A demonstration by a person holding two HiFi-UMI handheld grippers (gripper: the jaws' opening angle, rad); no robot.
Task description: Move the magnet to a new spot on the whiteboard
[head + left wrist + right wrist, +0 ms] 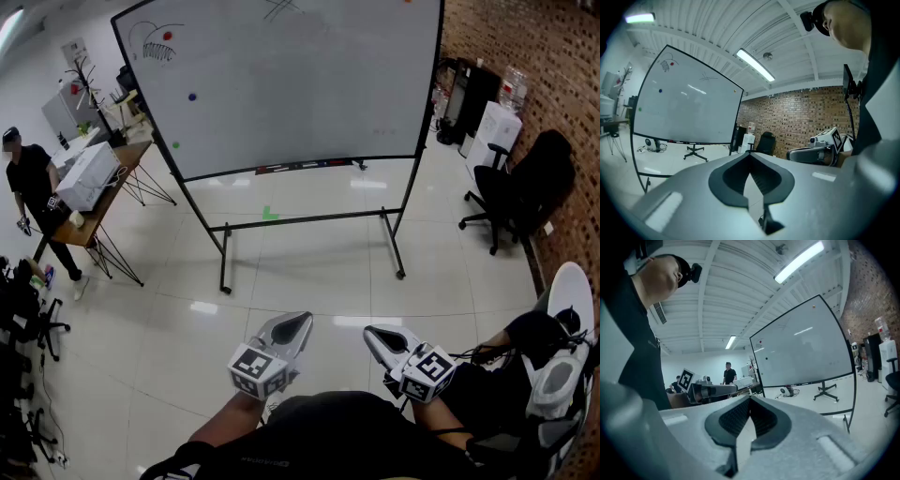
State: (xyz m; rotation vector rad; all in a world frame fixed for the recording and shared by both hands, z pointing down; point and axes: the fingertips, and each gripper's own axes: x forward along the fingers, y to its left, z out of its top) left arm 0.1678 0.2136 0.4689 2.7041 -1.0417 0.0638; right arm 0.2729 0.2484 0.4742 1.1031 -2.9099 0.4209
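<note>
The whiteboard (300, 84) stands on its wheeled frame across the room, well ahead of both grippers. A red magnet (168, 36), a blue magnet (192, 97) and a green magnet (175, 145) sit down its left side, beside a small sketch. My left gripper (300, 321) and right gripper (370, 331) hover side by side close to my body, both pointing roughly level toward the board. The left gripper (750, 154) is shut with nothing in it, and the whiteboard (684, 108) lies far off to its left. The right gripper (750, 398) is shut and empty too, with the whiteboard (806, 352) far off to its right.
A wooden table (108, 197) with a white box (86, 174) stands left of the board, and a person in black (33, 187) is beside it. Black office chairs (511, 187) line the brick wall at right. A white chair (567, 309) is close on my right.
</note>
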